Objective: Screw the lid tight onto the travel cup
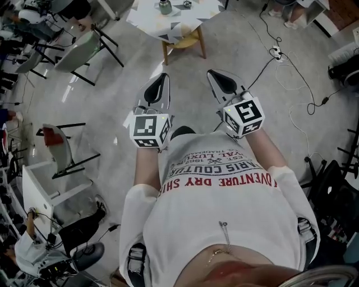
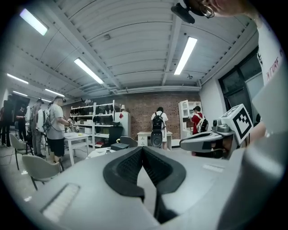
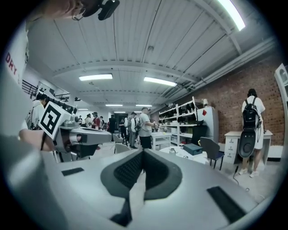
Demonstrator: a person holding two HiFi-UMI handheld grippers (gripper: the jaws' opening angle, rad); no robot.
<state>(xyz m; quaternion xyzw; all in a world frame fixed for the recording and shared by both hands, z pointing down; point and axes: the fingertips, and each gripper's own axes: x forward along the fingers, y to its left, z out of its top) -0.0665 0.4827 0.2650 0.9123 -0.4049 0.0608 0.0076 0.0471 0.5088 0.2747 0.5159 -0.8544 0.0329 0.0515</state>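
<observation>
The travel cup (image 1: pixel 165 7) stands on a small table (image 1: pixel 147 20) with a patterned top, far ahead at the top of the head view. A small round piece (image 1: pixel 187 4) lies beside it; I cannot tell whether it is the lid. In the right gripper view the cup (image 3: pixel 172 151) shows small, beyond the jaws. My left gripper (image 1: pixel 162 78) and right gripper (image 1: pixel 212 73) are held side by side close to the person's chest, well short of the table. Both are shut with nothing between the pads (image 2: pixel 130 164), and their jaws meet in a closed seam.
Chairs stand at the left (image 1: pixel 84 47) and lower left (image 1: pixel 63 147). Cables and a power strip (image 1: pixel 275 53) lie on the floor at the right. Several people (image 3: pixel 145 128) stand by shelves and tables in the background.
</observation>
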